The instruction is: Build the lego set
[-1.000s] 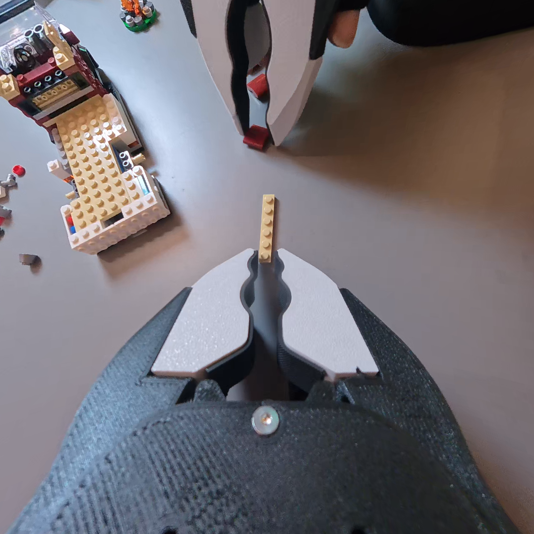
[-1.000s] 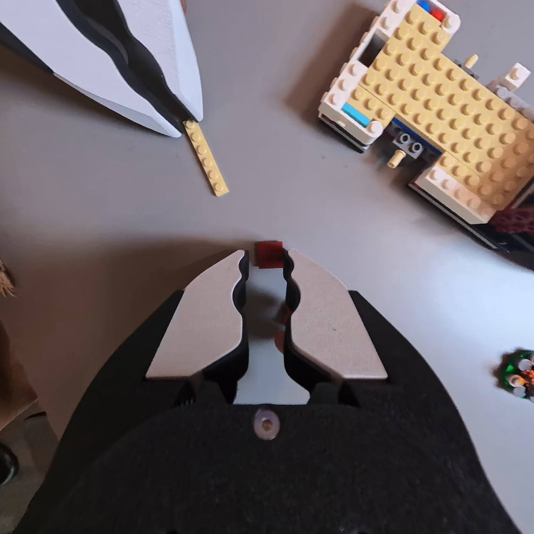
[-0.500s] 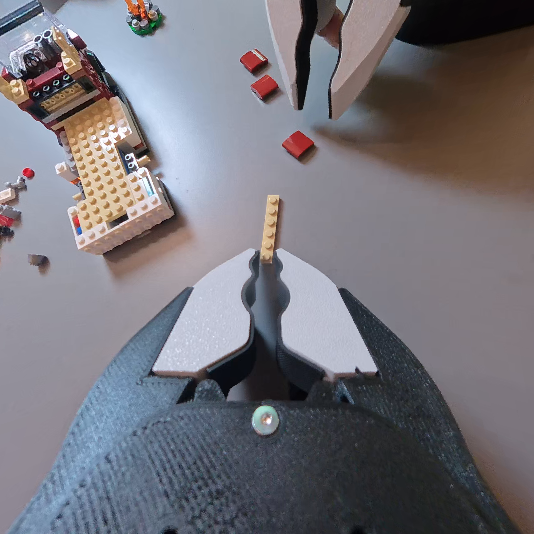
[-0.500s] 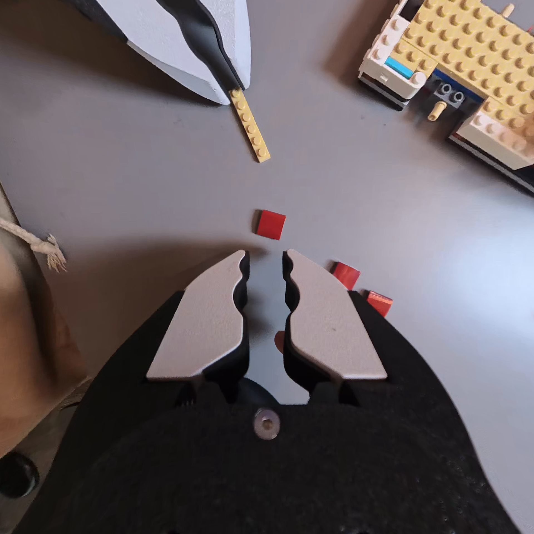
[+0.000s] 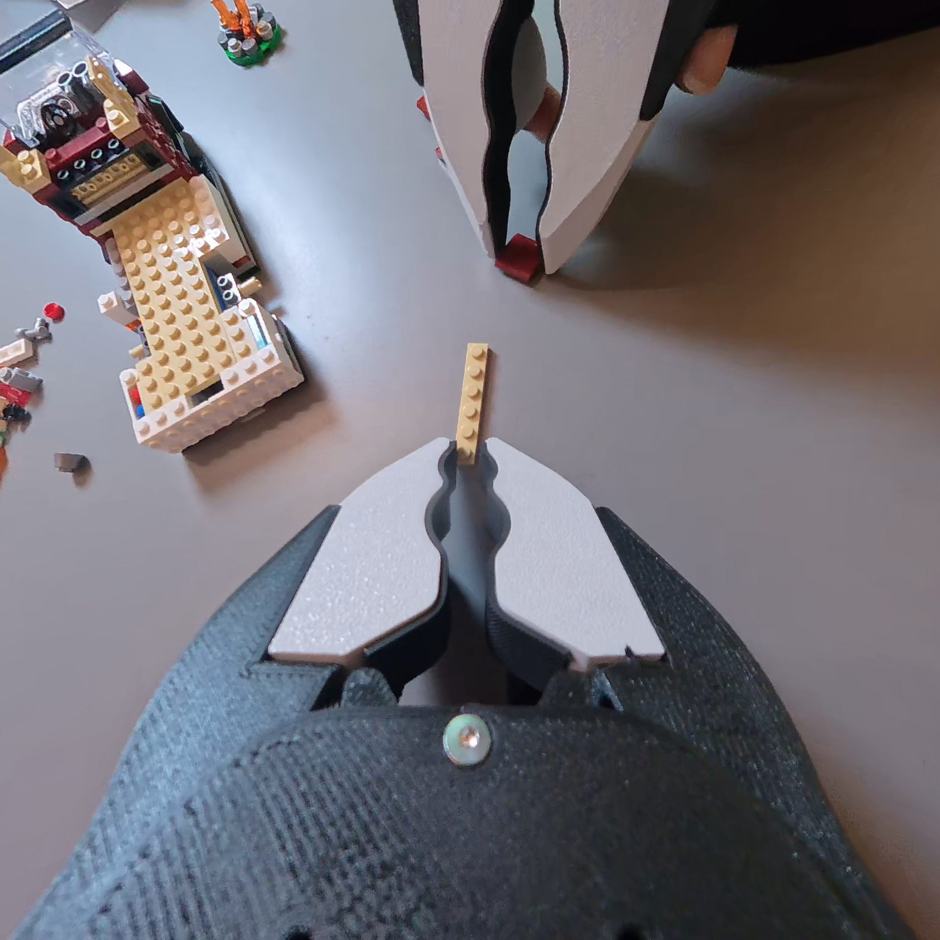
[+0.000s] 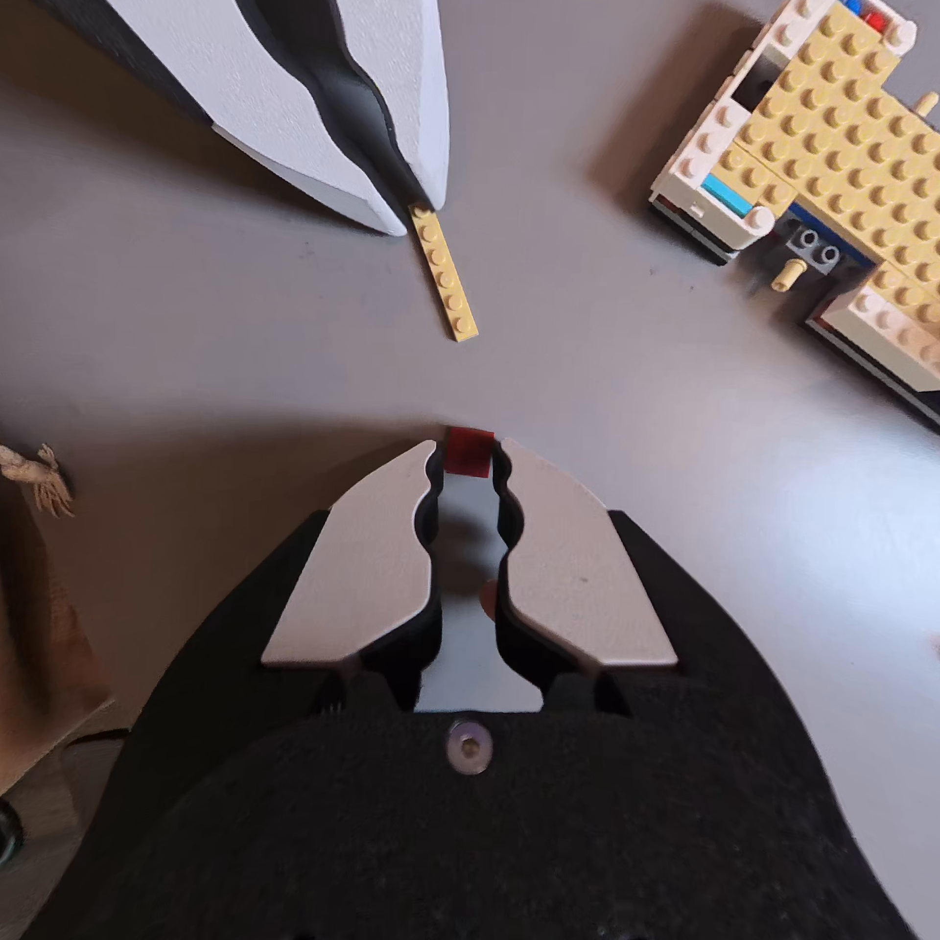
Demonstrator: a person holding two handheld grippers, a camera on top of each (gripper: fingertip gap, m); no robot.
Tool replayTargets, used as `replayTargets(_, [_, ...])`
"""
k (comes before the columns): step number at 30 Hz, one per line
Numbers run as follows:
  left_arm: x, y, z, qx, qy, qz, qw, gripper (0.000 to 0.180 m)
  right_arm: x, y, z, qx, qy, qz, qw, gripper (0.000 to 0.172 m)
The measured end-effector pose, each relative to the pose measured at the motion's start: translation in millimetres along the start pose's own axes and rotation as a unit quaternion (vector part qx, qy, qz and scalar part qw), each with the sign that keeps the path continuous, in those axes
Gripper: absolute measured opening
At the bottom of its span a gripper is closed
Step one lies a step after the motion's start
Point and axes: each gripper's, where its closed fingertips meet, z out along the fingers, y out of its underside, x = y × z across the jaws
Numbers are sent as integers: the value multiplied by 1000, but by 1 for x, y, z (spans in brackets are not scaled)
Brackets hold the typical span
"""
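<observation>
Each gripper has a black body with a woven-looking printed texture and one silver screw (image 5: pixel 467 744) in the middle near the fingers. The left gripper (image 5: pixel 467 447) and the right gripper (image 6: pixel 467 447) both have two pale grey fingers (image 5: pixel 376 554) with wavy black inner pads. A dark sleeve (image 5: pixel 814 25) shows behind the right gripper.

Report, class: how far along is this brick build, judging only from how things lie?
Done: a tan-and-white studded brick model stands partly assembled on the grey table. In hand: the left gripper pinches one end of a thin tan studded strip; the right gripper has closed on a small flat red square tile at the tabletop. Left: neither piece is on the model, and loose bits lie beside it.
</observation>
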Motion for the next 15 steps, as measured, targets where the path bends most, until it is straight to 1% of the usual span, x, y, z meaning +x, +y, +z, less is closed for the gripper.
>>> replayTargets(7, [0,0,0,2,2,0,1000,8,-17,-7,5,-26,-36,-77,996,20])
replayTargets(15, [1,-1,0,3,2,1,1000,8,-40,-3,3,-29,-60,-117,991,20])
